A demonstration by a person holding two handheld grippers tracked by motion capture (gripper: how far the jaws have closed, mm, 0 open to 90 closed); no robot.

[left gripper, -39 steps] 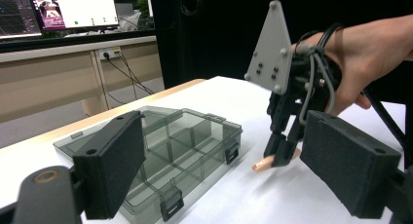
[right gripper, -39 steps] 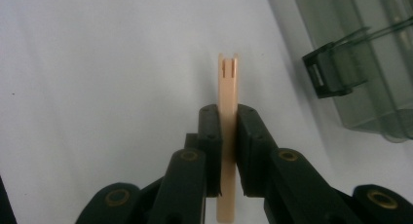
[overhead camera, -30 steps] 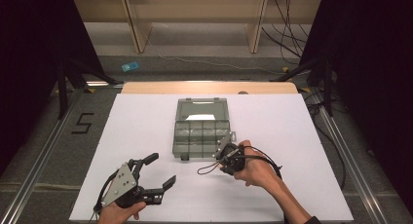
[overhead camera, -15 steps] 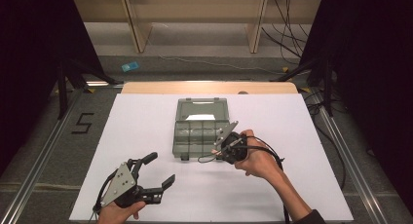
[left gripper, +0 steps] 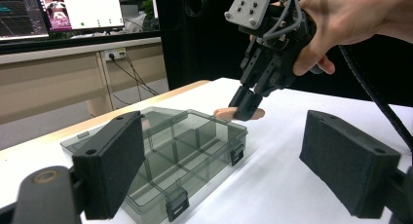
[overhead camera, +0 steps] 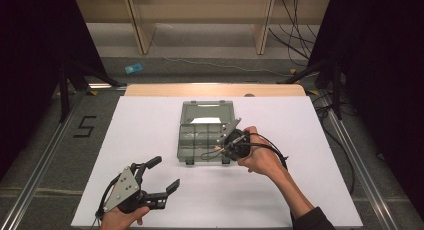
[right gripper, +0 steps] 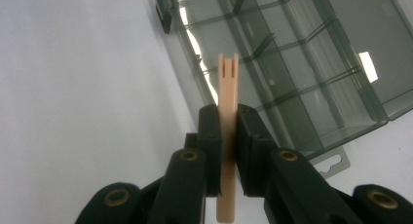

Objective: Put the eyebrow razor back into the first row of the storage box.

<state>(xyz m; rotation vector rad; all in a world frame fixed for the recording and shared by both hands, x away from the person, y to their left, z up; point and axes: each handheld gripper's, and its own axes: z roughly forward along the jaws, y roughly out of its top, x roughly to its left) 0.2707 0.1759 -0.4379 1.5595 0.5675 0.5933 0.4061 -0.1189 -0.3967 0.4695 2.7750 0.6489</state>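
— Held piece?
— Thin flat peg (right gripper: 228, 117), pale peach plastic, forked at the far end into two short prongs with a slot between. Clamped edge-on between the pads of the right gripper (right gripper: 227, 151), jaws closed tight on it, both ends sticking out past the pads. Centre of the right gripper view; in the high view, a small pale sliver (overhead camera: 218, 148) just right of centre, above the near right part of the box.

— Container?
— Smoky translucent organizer box (overhead camera: 202, 135), centre of the high view on the white table (overhead camera: 150, 125). Divided by thin walls into a grid of small compartments, plus one longer one. Two dark latches on the near edge, a hang tab at one end. Compartments look bare, apart from a white patch (overhead camera: 206, 120) toward the far side: paper or glare, cannot tell which.

— Other tool?
— Left gripper (overhead camera: 159, 179), lower left of the high view, jaws spread wide, nothing between the pads, well apart from the box.

— Writing?
— A "5" (overhead camera: 85, 126) on the floor, left of the table. Screens at upper left of the left gripper view, unreadable.
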